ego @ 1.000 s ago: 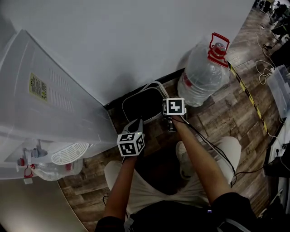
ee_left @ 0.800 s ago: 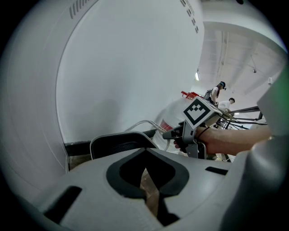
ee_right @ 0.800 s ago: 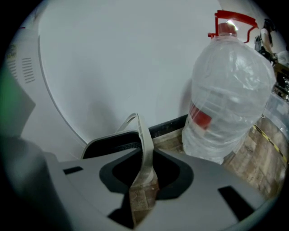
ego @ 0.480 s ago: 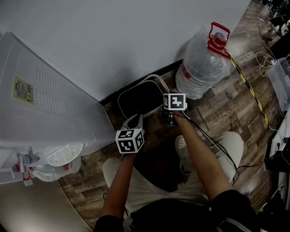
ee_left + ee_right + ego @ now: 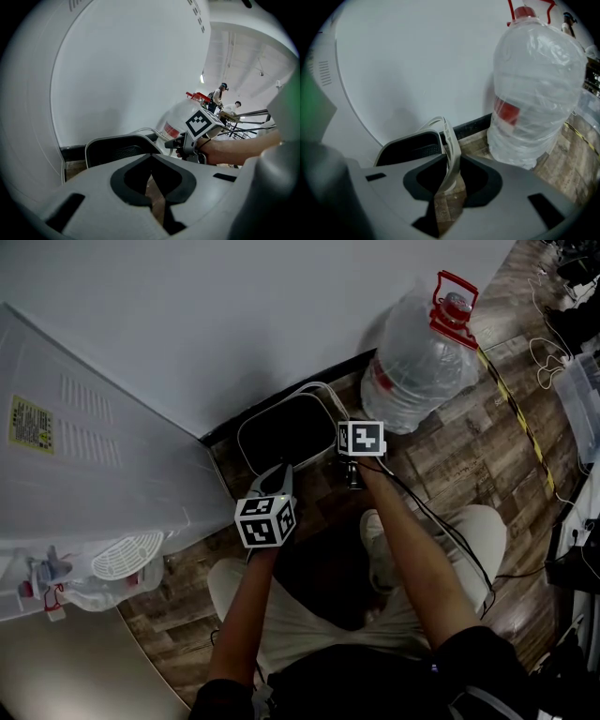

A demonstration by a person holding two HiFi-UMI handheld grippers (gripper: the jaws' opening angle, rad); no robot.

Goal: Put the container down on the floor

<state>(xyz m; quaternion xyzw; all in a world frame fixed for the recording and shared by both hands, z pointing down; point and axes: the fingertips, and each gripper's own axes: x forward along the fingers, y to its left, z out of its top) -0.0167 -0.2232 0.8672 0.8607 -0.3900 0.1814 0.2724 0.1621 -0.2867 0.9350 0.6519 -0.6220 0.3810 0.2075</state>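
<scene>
Container [image 5: 281, 439]: dark bin with a pale rim, low against the skirting, between the white dispenser [image 5: 84, 465] and the water bottle [image 5: 422, 381]. Whether its base meets the boards cannot be told. Judged light, rigid plastic. Its thin hoop handle [image 5: 449, 140] is the sensible hold, though it may let the bin swing. Right gripper [image 5: 450, 176] is clamped on that handle. Left gripper [image 5: 152, 164] is closed and carries nothing. Floor [image 5: 450, 474]: level wood-effect planks. The space is tight, with the wall [image 5: 234, 315] close behind.
</scene>
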